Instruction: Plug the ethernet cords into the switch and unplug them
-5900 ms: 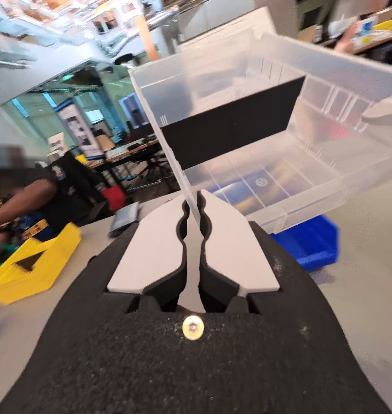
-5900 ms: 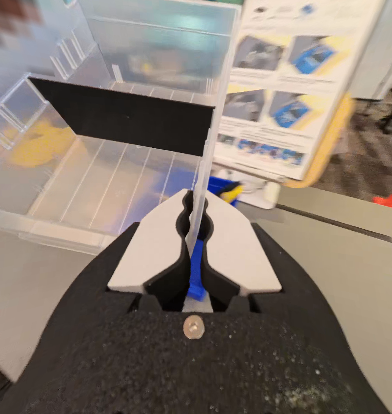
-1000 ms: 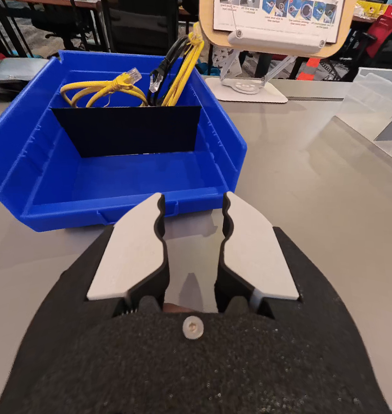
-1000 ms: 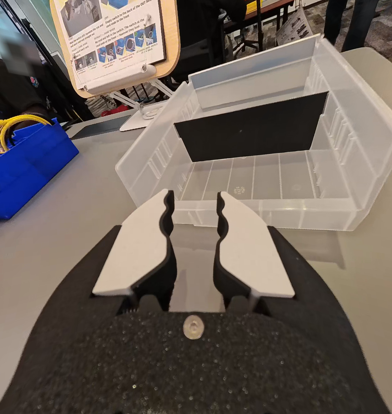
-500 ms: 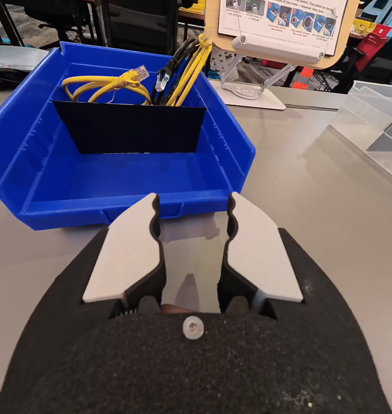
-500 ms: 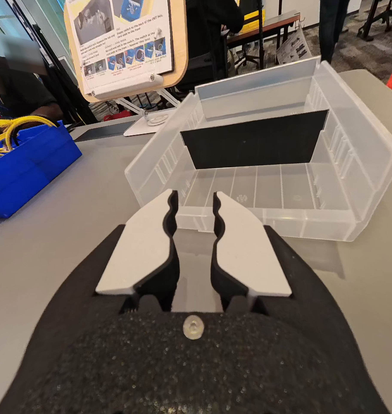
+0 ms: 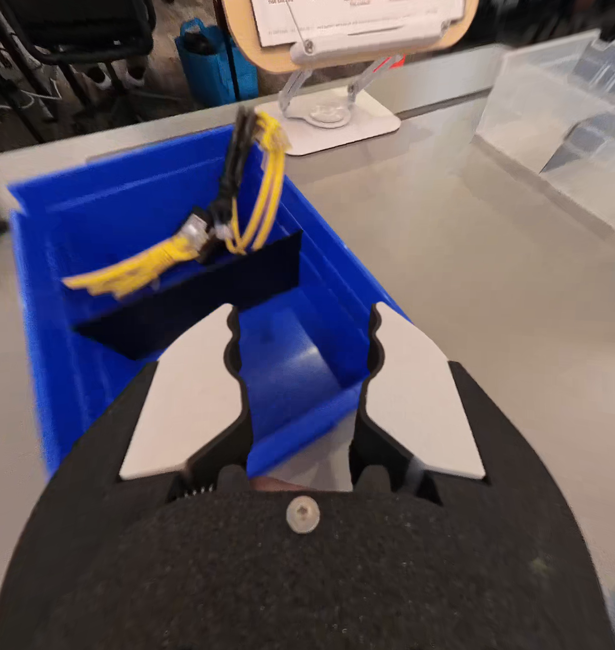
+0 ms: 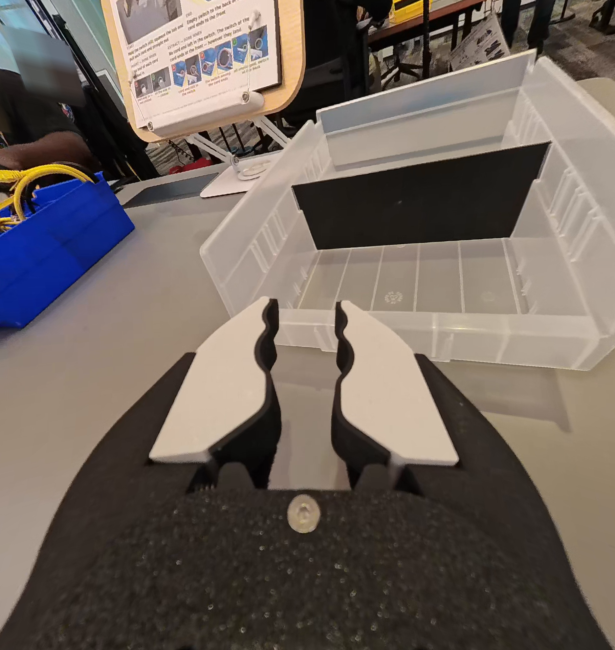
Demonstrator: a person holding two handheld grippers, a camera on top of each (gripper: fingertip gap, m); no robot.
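Note:
In the left wrist view my left gripper (image 7: 304, 311) is wide open and empty, raised over the front compartment of a blue bin (image 7: 88, 218). Behind the bin's black divider (image 7: 207, 292) lie yellow ethernet cords (image 7: 140, 267) and a black cord (image 7: 235, 169), their loops standing above the rim. In the right wrist view my right gripper (image 8: 306, 307) is open and empty, just in front of a clear plastic bin (image 8: 510, 337) with a black divider (image 8: 418, 197). The blue bin (image 8: 49, 246) with yellow cords (image 8: 28, 179) shows at the left. No switch is in view.
An instruction board on a white stand (image 7: 334, 119) stands at the table's far edge, also in the right wrist view (image 8: 207, 63). The clear bin (image 7: 559, 116) lies to the right of the blue bin. A person sits behind the blue bin (image 8: 42, 140). Grey tabletop (image 8: 123, 351) lies between the bins. Left tips to right tips: about 55 cm.
My left gripper has opened wider and moved forward and up over the blue bin, tilting. My right gripper has barely moved. About six seconds ago both were shut on the clear bin's walls.

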